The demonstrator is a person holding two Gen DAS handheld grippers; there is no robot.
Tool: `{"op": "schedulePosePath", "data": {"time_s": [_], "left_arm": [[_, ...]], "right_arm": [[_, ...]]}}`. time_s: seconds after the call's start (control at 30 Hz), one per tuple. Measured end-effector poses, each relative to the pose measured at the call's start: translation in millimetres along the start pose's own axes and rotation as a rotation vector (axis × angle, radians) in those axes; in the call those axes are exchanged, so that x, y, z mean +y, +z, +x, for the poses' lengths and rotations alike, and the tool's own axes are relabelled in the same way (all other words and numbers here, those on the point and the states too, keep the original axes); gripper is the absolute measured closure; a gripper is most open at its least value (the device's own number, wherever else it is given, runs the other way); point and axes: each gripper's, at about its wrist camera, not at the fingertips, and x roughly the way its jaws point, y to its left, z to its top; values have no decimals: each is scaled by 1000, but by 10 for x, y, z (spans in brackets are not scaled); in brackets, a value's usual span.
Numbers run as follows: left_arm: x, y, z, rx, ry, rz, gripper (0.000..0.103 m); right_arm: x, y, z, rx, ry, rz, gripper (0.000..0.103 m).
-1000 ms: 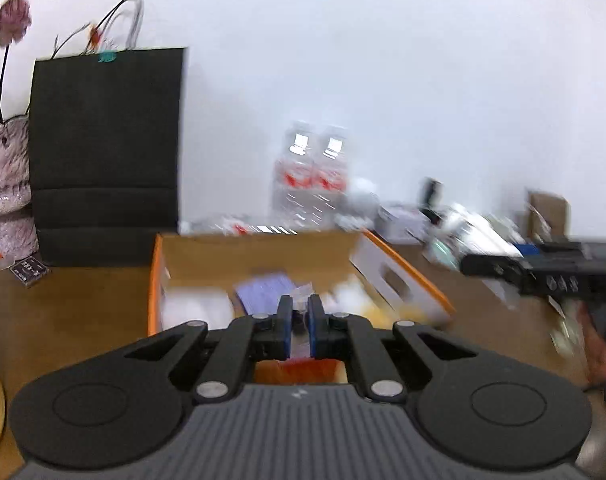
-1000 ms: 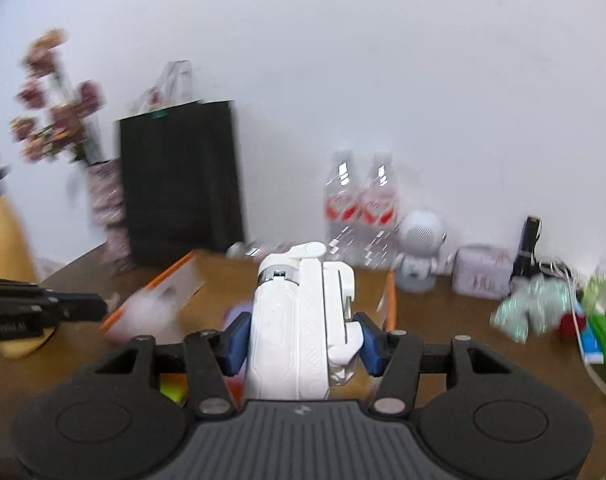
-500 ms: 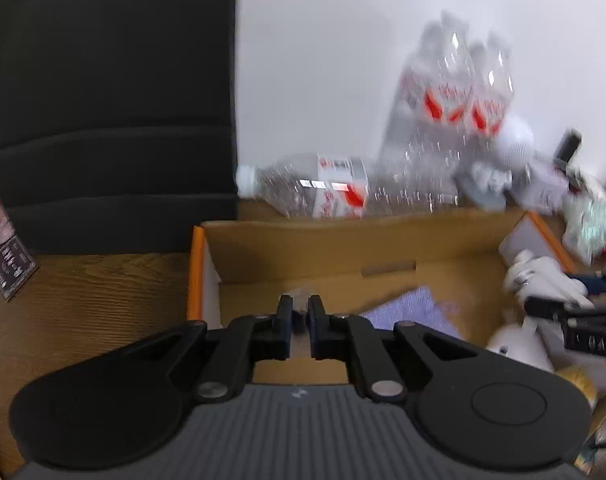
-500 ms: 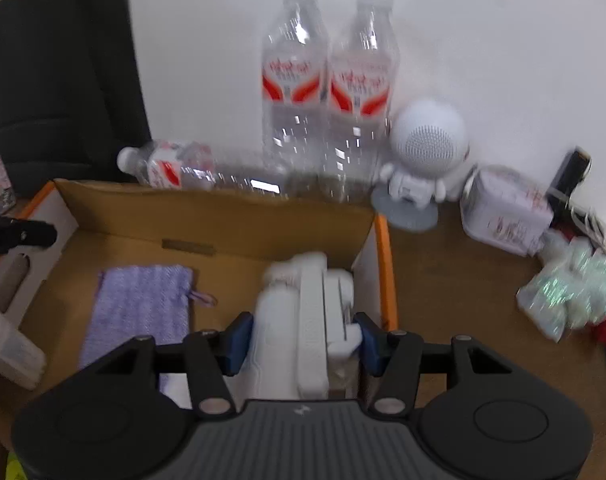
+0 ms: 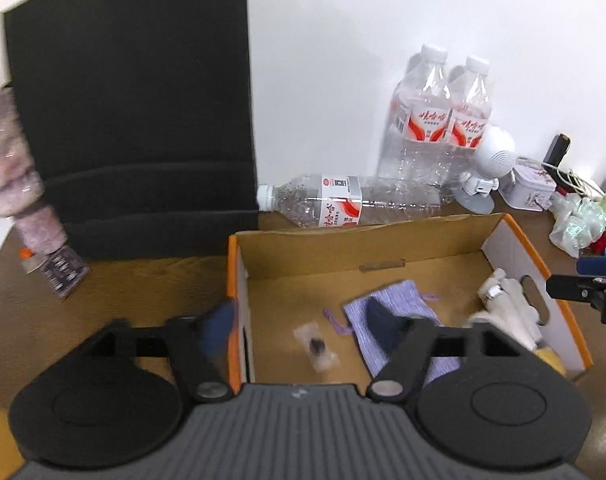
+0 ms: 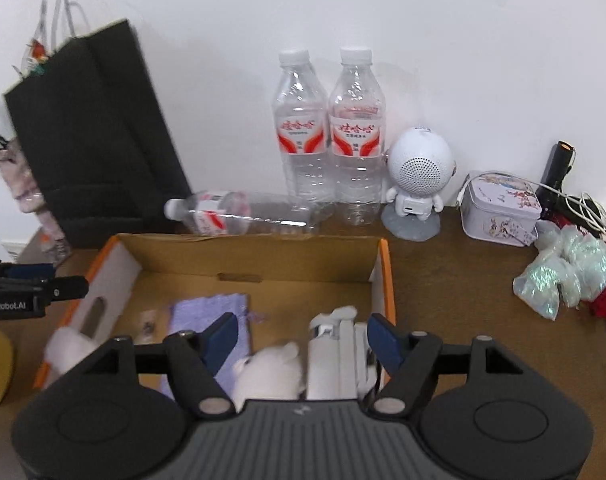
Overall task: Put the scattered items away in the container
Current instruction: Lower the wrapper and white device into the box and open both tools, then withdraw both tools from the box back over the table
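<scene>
The left gripper, fingers pressed together a second ago, is now springing wide apart over the near-left corner of the cardboard box, one finger outside the orange-edged wall and one inside, with a small clear packet lying loose and blurred on the box floor between them. The right gripper, which a second ago clamped a white plastic device, is opening too; the device now lies in the box's right end beside the orange wall, between fingers that no longer press on it, next to a white fluffy item. A lilac knitted pouch lies flat on the box floor, left of the device. Both cameras, which a second ago looked across the bench at the wall, now look down into the box. Behind the box a water bottle lies on its side in front of two upright bottles, with a white robot-shaped speaker, a decorated tin and a crumpled iridescent bag off to the right. A black paper bag stands at the back left.
</scene>
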Motion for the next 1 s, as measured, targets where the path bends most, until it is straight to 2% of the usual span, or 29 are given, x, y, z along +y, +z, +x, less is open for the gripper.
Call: {"op": "schedulePosePath", "data": {"time_s": [0.1,0.17,0.27,0.33,0.4,0.5,0.6,0.7,0.9,1.0], "left_arm": [[-152,-572,-496,-137,9,27,0],[-291,-1102,-818,-240,19,48,0],[-510,-1937,-1163,-347,20,60,0],[-647,-2420,-1248,-356,28,86,0],[-761,-2741,-1210,-290,61,123,0],[-817,-2948,-1153,-217,64,149,0],[-769,-3029,-1094,-172,21,87,0],[-688,-3105,-1020,-108,22,33,0],[-639,-3166,-1029,-100,30,-12,0],[-660,-3165,-1020,-98,47,-9,0]], "right_arm": [[29,-326,-405,-128,32,2,28],[72,-779,-688,-236,36,-11,16],[236,-1606,-925,-314,15,-107,14],[343,-2110,-946,-298,4,-148,14],[402,-2487,-918,-251,6,-139,14],[420,-2822,-906,-212,50,-111,14],[482,-2927,-877,-190,44,-119,14],[550,-3043,-861,-148,9,-132,14],[625,-3214,-875,-143,-21,-153,12],[603,-3221,-880,-136,-36,-134,4]]}}
